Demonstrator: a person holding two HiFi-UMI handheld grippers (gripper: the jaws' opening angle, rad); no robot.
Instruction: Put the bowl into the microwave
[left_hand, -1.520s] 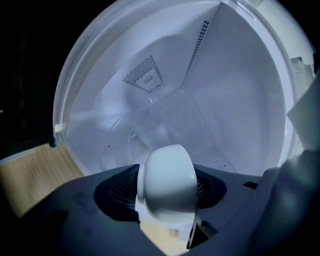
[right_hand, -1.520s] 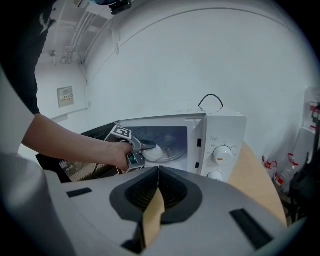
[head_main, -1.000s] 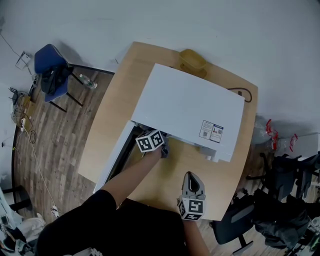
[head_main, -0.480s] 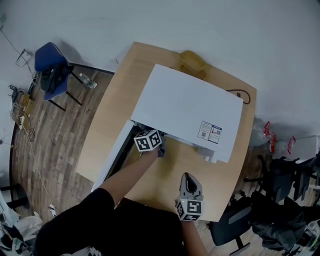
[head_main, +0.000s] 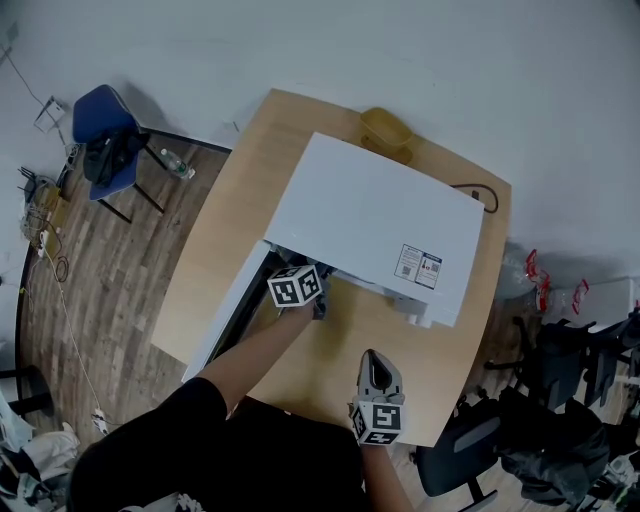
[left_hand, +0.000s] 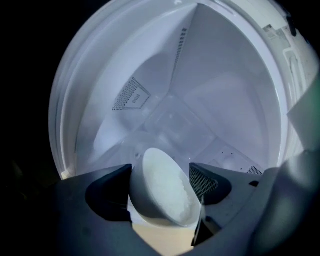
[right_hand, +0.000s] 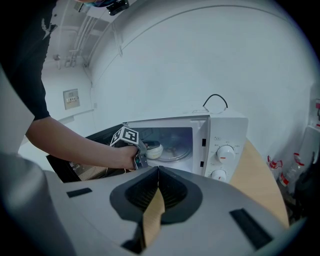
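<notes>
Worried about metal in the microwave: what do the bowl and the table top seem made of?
Bowl: white, smooth, faintly glossy, no metallic shine; probably ceramic, possibly plastic. Table top: pale wood-coloured, matte; wood or laminate, unclear.

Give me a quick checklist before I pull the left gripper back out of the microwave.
1. Bowl inside the microwave cavity: ok.
2. Bowl seated flat on the turntable: cannot tell; it looks tilted in the left gripper view.
3. Left gripper let go of the bowl: cannot tell; its jaws are opening, but the bowl sits between them, close against both.
4. Door swung open, leaving room to withdraw: ok.
5. Right gripper out of the way: ok; shut, empty, held over the table in front of the microwave.
</notes>
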